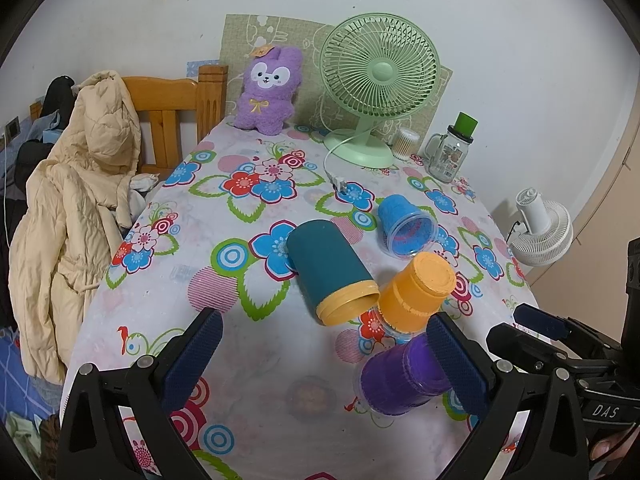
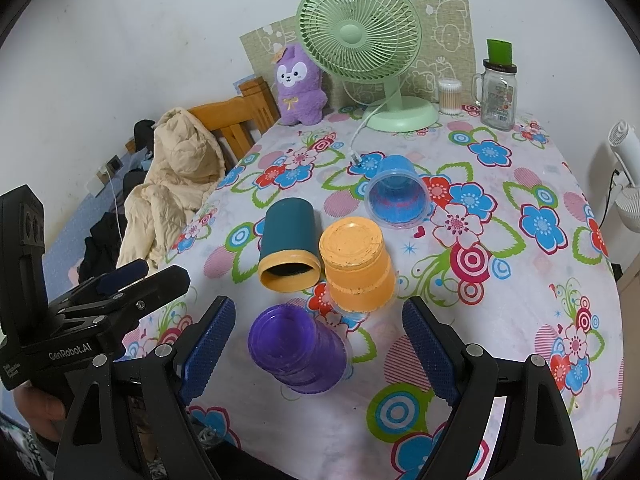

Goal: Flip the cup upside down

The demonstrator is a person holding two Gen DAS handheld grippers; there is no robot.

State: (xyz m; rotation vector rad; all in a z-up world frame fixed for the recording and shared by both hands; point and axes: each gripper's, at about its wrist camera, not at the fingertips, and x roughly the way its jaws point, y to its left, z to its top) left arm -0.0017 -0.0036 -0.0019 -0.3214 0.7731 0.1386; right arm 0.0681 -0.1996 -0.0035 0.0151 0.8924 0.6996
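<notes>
On the flowered worktop (image 2: 520, 320), the purple cup (image 2: 298, 350) could be knocked aside by the empty, spread right claw (image 2: 318, 350), as by the left claw (image 1: 324, 364).

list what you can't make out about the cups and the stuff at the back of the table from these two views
- Orange plastic cup, both views: its mouth faces down; its inside is hidden.
- Purple plastic cup, left wrist view: the open left gripper's finger covers part of it.
- Clear glass jar with green lid, both views: label print too small to read.
- White fan, right wrist view: cut off by the edge.
</notes>
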